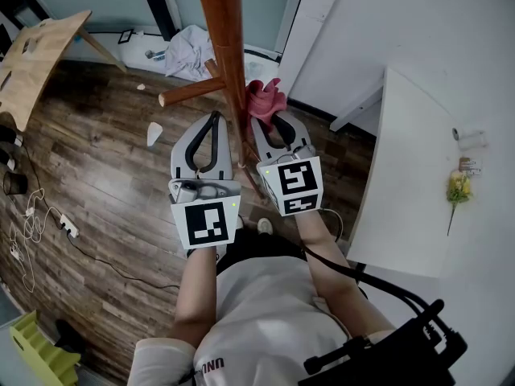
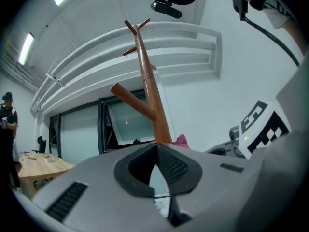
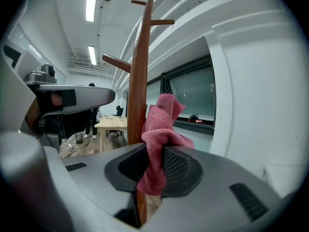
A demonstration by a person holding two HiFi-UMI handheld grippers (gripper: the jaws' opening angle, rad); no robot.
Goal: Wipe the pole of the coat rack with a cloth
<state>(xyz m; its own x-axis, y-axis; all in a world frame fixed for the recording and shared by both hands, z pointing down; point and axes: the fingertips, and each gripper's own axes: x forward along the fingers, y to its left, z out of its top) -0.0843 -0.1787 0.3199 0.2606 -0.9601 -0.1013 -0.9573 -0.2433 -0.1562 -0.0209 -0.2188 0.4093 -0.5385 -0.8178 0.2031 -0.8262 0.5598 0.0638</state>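
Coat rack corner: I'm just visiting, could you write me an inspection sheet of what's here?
Surface: wooden plank floor.
Job's things: brown coat rack pole, upright; pink cloth right beside it.
Clutter: white cloth heap and small white bits on the floor.
Grippers: left gripper shut, nothing in it; right gripper shut on the pink cloth.
Cables: white cord with power strip on the floor; black cable at the person's waist.
Surroundings: white table with a yellow flower; wooden table.

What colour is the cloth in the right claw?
Pink cloth, clearest in the right gripper view.
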